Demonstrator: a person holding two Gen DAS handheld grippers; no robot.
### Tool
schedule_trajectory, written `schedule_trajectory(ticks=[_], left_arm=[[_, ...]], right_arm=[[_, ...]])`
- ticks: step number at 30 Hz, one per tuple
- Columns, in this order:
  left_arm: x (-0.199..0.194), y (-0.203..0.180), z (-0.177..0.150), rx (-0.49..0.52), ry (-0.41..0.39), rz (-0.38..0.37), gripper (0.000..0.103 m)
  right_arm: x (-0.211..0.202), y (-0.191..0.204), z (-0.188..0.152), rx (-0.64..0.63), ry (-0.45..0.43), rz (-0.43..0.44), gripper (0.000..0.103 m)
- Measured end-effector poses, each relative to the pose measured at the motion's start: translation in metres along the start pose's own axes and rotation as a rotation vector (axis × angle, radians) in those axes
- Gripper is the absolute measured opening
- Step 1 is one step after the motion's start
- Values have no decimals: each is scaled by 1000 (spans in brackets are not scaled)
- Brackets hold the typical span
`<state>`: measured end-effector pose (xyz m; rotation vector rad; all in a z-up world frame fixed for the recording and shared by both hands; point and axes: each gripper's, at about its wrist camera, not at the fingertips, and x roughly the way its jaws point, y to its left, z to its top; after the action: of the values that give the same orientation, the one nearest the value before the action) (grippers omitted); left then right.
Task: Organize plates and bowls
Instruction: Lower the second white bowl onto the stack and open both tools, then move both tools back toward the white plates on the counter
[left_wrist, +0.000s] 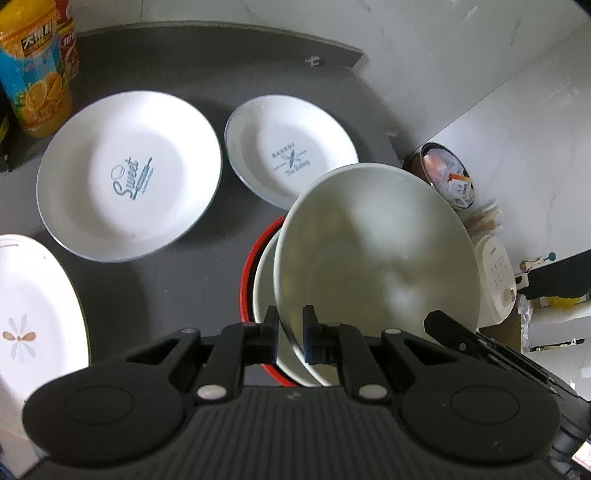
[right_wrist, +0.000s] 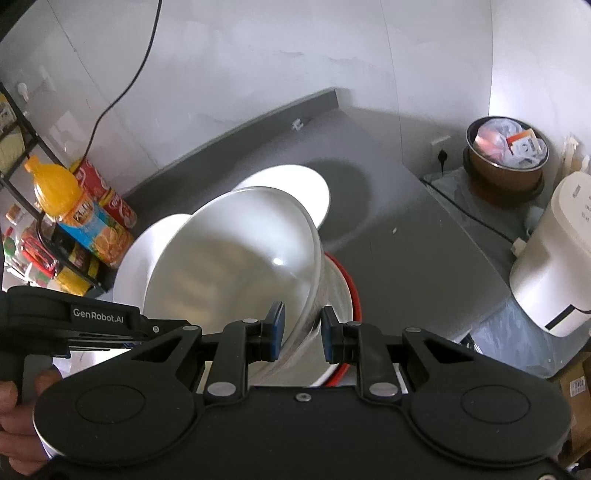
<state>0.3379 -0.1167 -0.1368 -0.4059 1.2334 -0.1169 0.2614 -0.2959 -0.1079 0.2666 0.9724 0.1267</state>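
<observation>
Left fingers: pinching rim of white bowl, tilted, lifted just ahead of fingers.
Right fingers: straddling rim of metal bowl, tilted; small gaps at pads, contact unclear.
Red-rimmed bowl: under both bowls, on grey bench.
Plates: "Sweet" plate ahead-left of left fingers; smaller printed plate straight ahead; flower plate far left.
Juice bottle: left of right fingers.
Hand: gripping left handle.
</observation>
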Motion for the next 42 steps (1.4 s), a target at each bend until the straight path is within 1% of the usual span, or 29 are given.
schedule_trajectory(ticks=[8,10,14,18,21,23,26,29,30,31,33,36,41,42], left_arm=[[14,1,-7,-14,46,16,10],[14,0,-8,-19,43,13,11],[13,0,-7,-21,37,33,11],[8,2,-6,-31,28,37,14],[3,5,-4,-40,20,30,14],[-1,6,-3,-46,15,27,17],[-8,7,-4,-41,3,34,24],[-16,10,-4,-43,-14,32,38],[-18,11,-4,-44,-20,33,44],[-21,13,-4,-44,-29,34,48],[-26,17,-5,-42,-46,35,51],[-34,25,-8,-45,-62,36,55],[-49,45,-10,-58,-91,44,61],[-52,50,-10,-60,-98,46,64]], right_arm=[[10,-7,-5,13,35,1,20],[13,-11,-4,27,42,-1,19],[19,-12,-5,11,48,-16,19],[22,-6,-4,-29,50,-31,19],[24,-4,-3,-48,61,-45,22],[25,-5,-1,-51,72,-35,24],[21,-6,2,-47,63,-35,24],[15,-3,4,-59,48,-43,32],[12,-1,4,-64,40,-48,35],[10,1,5,-67,33,-53,37],[4,6,6,-70,15,-55,46],[-3,16,7,-77,-8,-56,50],[-13,38,5,-87,-38,-27,58],[-14,43,3,-89,-42,-23,58]])
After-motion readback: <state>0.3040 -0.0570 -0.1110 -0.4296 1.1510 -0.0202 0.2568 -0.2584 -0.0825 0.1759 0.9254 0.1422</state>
